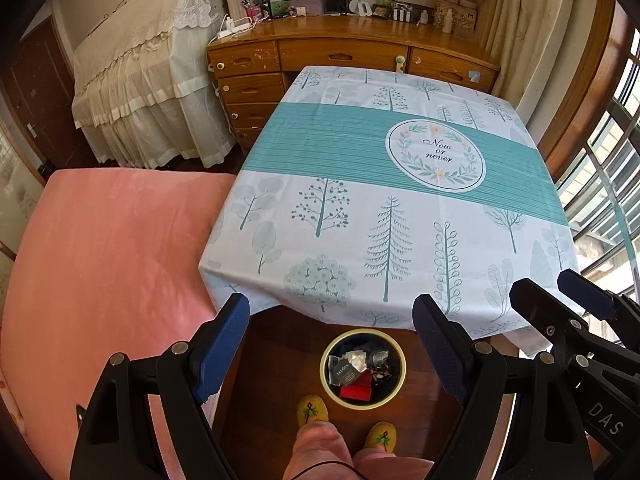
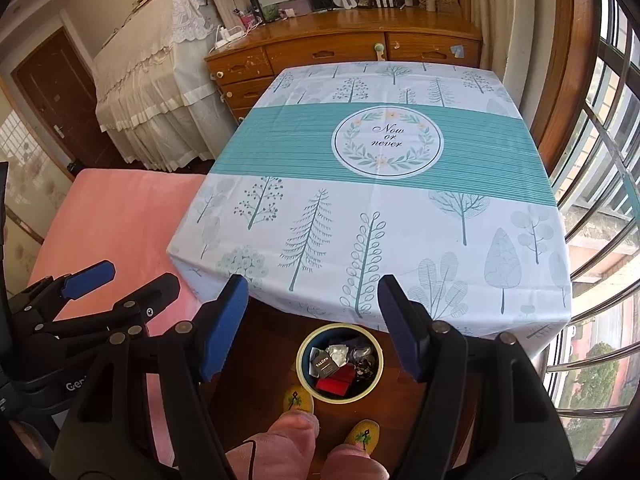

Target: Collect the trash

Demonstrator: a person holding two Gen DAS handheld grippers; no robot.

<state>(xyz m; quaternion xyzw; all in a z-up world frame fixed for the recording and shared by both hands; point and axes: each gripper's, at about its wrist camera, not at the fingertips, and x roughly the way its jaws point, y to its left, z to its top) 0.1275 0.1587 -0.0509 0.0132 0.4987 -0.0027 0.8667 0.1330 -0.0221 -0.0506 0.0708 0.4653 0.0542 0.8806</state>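
both the left gripper (image 1: 332, 334) and right gripper (image 2: 312, 320) hang with jaws spread wide and empty above the bin (image 1: 363, 368) at lower centre, where the trash (image 1: 358, 372) already lies, suggesting collection is finished.

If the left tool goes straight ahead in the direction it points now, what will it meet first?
Probably the white tablecloth with teal tree prints. The open left tool looks across it from above, and nothing stands between the fingers and the cloth. The round yellow-rimmed bin of trash lies lower, on the floor. Depth is uncertain.
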